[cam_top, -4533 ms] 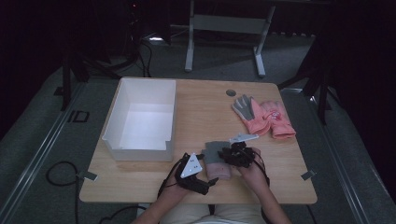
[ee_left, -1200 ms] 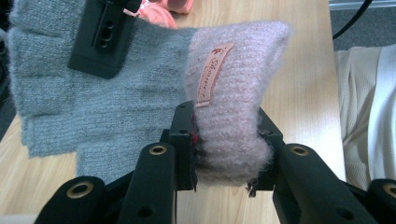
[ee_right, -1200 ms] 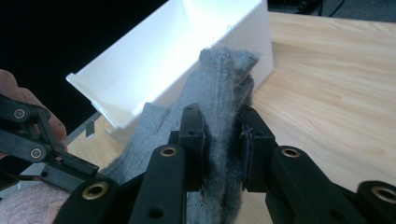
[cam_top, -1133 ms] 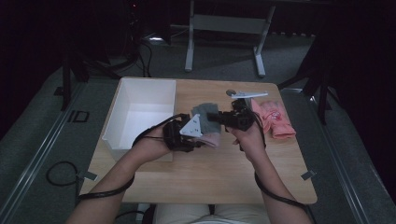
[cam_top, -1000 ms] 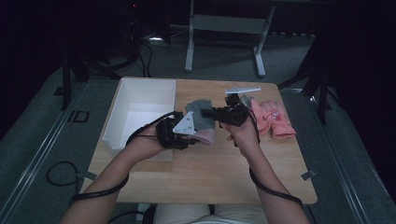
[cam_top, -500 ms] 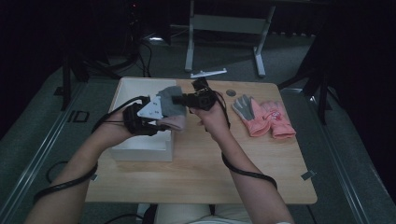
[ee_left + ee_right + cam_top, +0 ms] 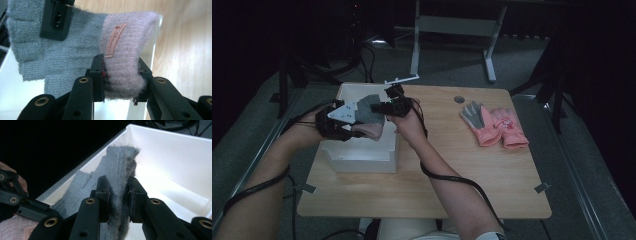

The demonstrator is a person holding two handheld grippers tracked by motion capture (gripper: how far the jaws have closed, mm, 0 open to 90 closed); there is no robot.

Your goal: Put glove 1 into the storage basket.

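**Glove held at both ends above the white bin**

Glove first: a knitted grey glove with a pink cuff (image 7: 368, 120) hangs stretched between the two tools, directly over the near end of the white plastic bin (image 7: 362, 155), which sits at the table's left side. Holding it at both ends keeps the soft knit spread flat rather than bunched, which I judge is meant to let it go down into the bin tidily.

The left gripper (image 7: 121, 75) has its jaws clamped on the pink ribbed cuff (image 7: 126, 45), just below a small sewn label (image 7: 113, 40) (the lettering is too small to read). The right gripper (image 7: 117, 195) is pinched on the grey finger end (image 7: 120, 165), the fabric squeezed into a narrow fold between the pads, with the bin's bright interior (image 7: 175, 165) right behind it.

Farther out, on the wooden table (image 7: 437, 190), a second pair of gloves, pink with a grey palm showing (image 7: 494, 125), lies flat near the right edge, well apart from the bin. It probably waits its turn. A small dark round spot (image 7: 459, 99) sits near the table's far edge.
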